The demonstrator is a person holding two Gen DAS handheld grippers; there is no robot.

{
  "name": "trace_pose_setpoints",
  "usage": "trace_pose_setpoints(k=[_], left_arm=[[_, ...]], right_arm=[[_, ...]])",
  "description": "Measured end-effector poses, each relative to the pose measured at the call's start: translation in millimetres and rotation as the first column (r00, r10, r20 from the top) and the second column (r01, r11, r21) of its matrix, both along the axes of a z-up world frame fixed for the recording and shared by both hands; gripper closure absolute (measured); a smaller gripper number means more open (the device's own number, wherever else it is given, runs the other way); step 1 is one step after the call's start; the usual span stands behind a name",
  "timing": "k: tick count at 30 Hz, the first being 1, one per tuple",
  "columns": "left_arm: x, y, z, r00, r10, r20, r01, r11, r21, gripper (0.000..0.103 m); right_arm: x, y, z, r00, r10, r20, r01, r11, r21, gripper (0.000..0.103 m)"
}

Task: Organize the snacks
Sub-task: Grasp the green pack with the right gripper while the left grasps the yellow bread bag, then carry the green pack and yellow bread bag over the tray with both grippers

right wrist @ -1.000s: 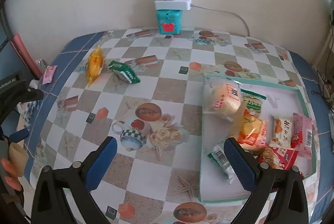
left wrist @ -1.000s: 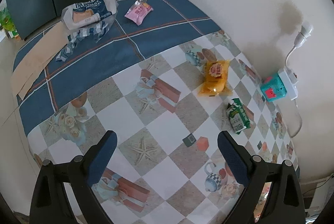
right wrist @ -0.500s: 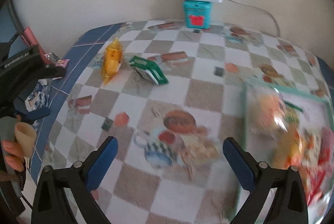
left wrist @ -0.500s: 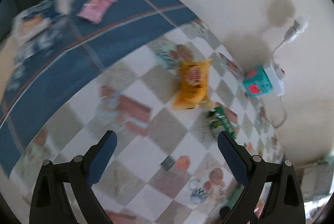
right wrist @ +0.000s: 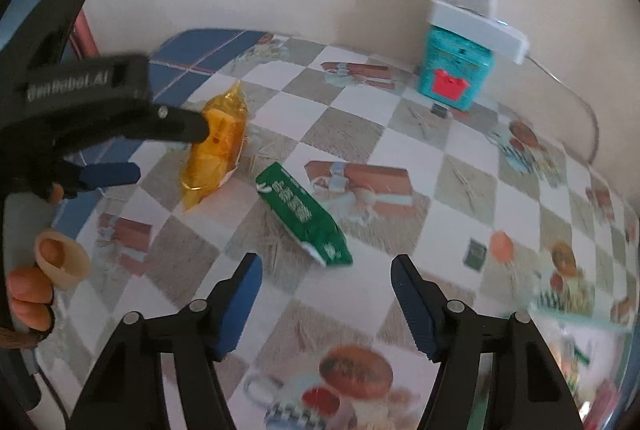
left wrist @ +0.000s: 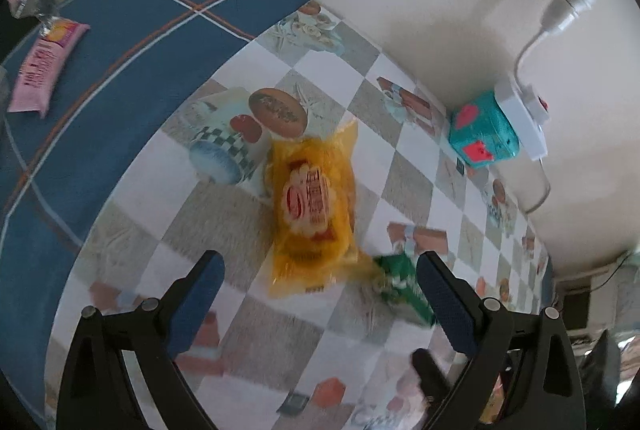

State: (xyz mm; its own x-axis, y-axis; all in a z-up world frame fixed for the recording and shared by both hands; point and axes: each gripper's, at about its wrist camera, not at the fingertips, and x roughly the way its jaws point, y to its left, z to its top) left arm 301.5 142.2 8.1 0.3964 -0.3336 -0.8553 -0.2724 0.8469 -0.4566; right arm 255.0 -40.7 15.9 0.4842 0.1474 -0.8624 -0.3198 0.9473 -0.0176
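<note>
Both grippers have advanced toward the table's far edge; the right gripper point(right wrist: 326, 294) jaws have just been narrowing, empty, framing the green packet point(right wrist: 304, 213). Left gripper point(left wrist: 318, 292), jaws apart, is approaching the yellow packet point(left wrist: 314, 203), indicating two imminent pickups.

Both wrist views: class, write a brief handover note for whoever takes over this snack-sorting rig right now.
Left gripper: open, empty, closing in on the yellow pack.
Right gripper: jaws have just been closing, nothing between them, just short of the green pack.
Both packs lie side by side on the table; a pink pack lies on the blue border.
Tray: blurred at the right edge.
Left: grip these packs and tray them.
</note>
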Motion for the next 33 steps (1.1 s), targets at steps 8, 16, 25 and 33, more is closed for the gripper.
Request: trace_pose_setpoints(k=[8, 16, 25, 33], left_arm=[[22.8, -7.3, -16.9, 0.999, -0.03, -0.03, 0.031, 0.999, 0.035, 0.016], [23.9, -12.6, -26.4, 0.998, -0.036, -0.042, 0.038, 0.998, 0.051, 0.055], [-12.3, -14.1, -19.6, 0.999, 0.023, -0.031, -0.021, 0.998, 0.051, 0.058], [-80.5, -34.3, 2.7, 0.997, 0.078, -0.007, -0.077, 0.995, 0.061, 0.058]], right_arm=[[29.9, 19.2, -19.5, 0.999, 0.037, -0.023, -0.038, 0.999, -0.019, 0.051], [34.3, 20.0, -23.0, 0.999, 0.043, -0.027, -0.043, 0.999, 0.006, 0.069], [17.3, -6.3, -15.4, 0.999, -0.029, -0.043, 0.031, 0.997, 0.067, 0.076], [-36.3, -30.2, 10.5, 0.999, -0.043, 0.002, 0.042, 0.992, 0.115, 0.077]])
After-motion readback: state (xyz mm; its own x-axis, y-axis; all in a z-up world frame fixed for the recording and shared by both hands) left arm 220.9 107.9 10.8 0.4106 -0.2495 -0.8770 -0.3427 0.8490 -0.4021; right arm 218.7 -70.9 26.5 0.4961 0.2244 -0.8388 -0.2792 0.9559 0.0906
